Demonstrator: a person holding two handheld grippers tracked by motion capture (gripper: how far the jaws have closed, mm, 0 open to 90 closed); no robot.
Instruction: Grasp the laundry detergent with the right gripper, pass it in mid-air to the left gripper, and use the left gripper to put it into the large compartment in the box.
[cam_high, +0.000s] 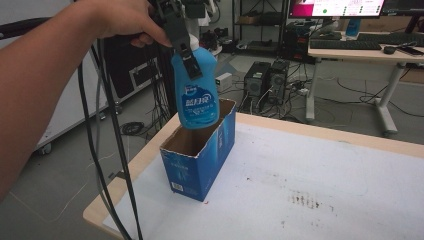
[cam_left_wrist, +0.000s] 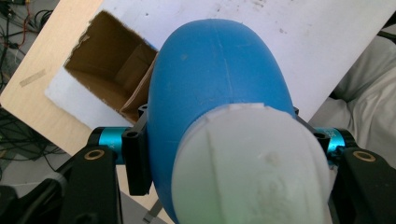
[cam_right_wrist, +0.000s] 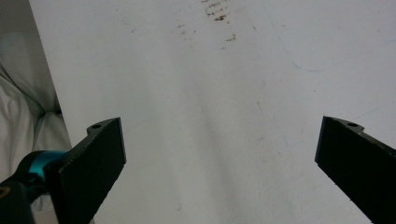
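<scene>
High view: you are clamping the blue plastic bottle (cam_high: 199, 100) in your left gripper (cam_high: 184, 47), hovering it over the open blue cardboard box (cam_high: 200, 160) for lowering in, while your right gripper (cam_right_wrist: 219, 163) is idling, jaws spread wide.

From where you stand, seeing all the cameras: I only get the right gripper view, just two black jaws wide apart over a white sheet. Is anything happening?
Observer: Yes. The left gripper is shut on a blue bottle.
Operator: Where is the bottle?
Observer: In the air, its base at the open top of a blue cardboard box.
Operator: Is the box empty?
Observer: In the left gripper view the visible part of its brown inside looks empty; the bottle hides the rest.
</scene>
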